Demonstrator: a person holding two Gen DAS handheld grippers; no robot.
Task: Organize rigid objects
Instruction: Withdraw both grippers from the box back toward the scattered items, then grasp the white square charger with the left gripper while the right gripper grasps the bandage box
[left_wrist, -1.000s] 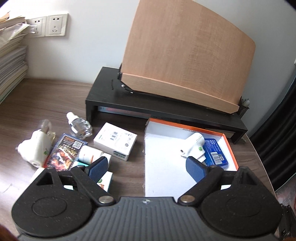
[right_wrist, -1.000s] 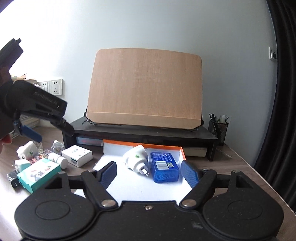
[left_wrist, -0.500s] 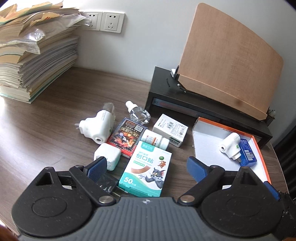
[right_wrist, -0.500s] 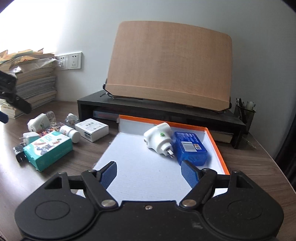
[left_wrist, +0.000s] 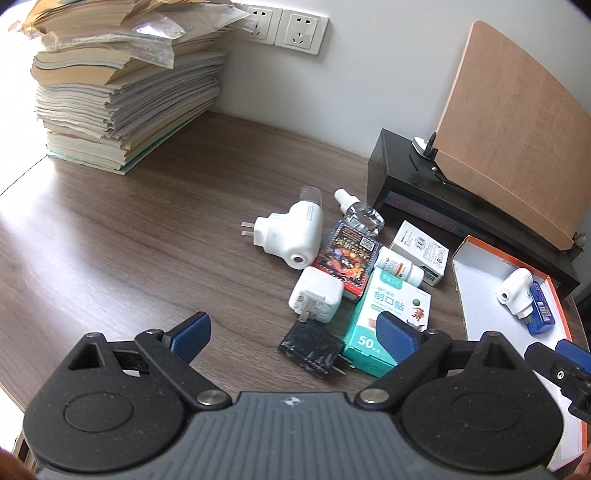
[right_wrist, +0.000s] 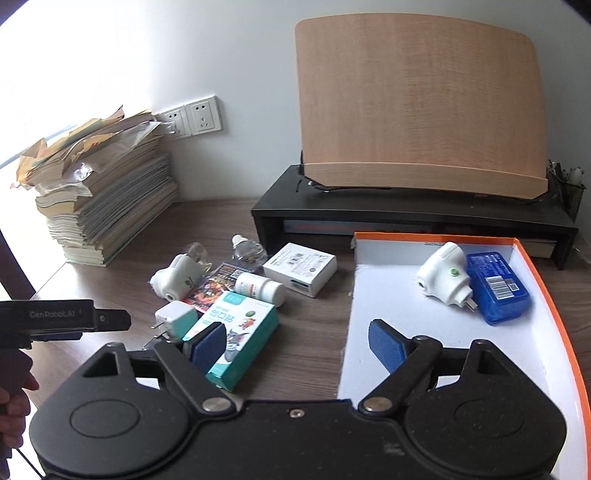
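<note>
Carton (left_wrist: 384, 320) beside orange-rimmed tray (left_wrist: 558, 303): light, stiff, crushable; grip across narrow sides; left hand-held gripper (left_wrist: 295, 329) wide, empty, jaws just opening.

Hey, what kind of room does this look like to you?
Probably a home study or office desk: a tall stack of paper booklets against the wall, a black monitor riser holding a tan wooden board, and white wall sockets above the brown wooden desktop.

Loose items (right_wrist: 236, 291) left of tray (right_wrist: 554, 295); plug (right_wrist: 443, 273) inside.
</note>
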